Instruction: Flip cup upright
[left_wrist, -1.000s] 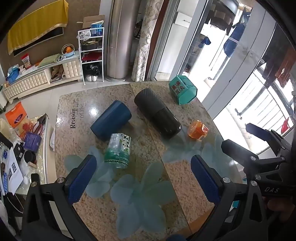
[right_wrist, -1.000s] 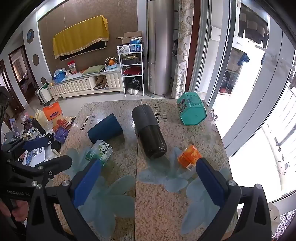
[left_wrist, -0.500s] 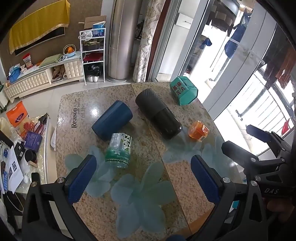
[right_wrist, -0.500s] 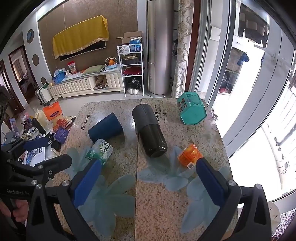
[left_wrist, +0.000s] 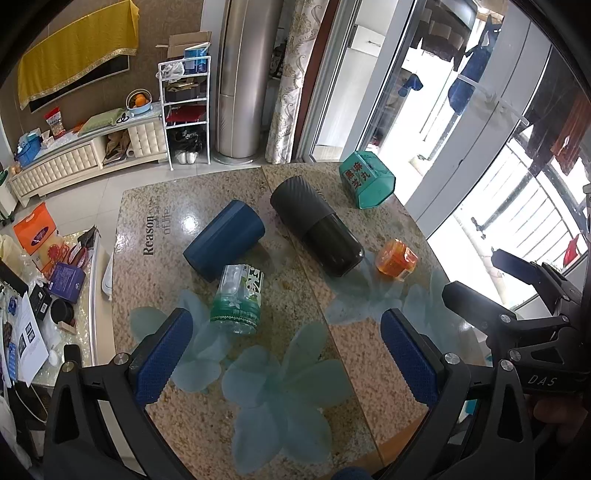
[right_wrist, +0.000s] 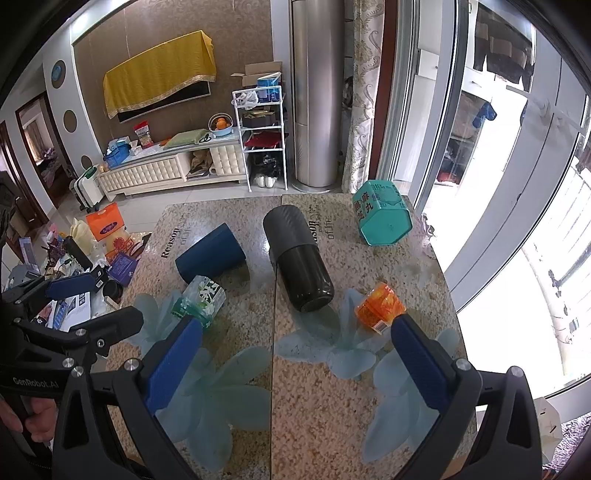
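1. My left gripper (left_wrist: 286, 354) hangs above the table (left_wrist: 332, 369), jaws spread wide, holding nothing.
2. My right gripper (right_wrist: 295, 363): likewise spread, nothing between the pads.
3. Blue cup (left_wrist: 224, 240) lies on its side mid-table, touching a clear green-labelled jar (left_wrist: 239, 300).
4. Black tumbler (left_wrist: 316, 225) lies beside it.

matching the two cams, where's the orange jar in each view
Left wrist: orange jar lies right of centre, just right of the black flask.
Right wrist: orange jar sits lower right of centre, beside the near end of the flask.
Shared landmark: the teal box at the table's far right.
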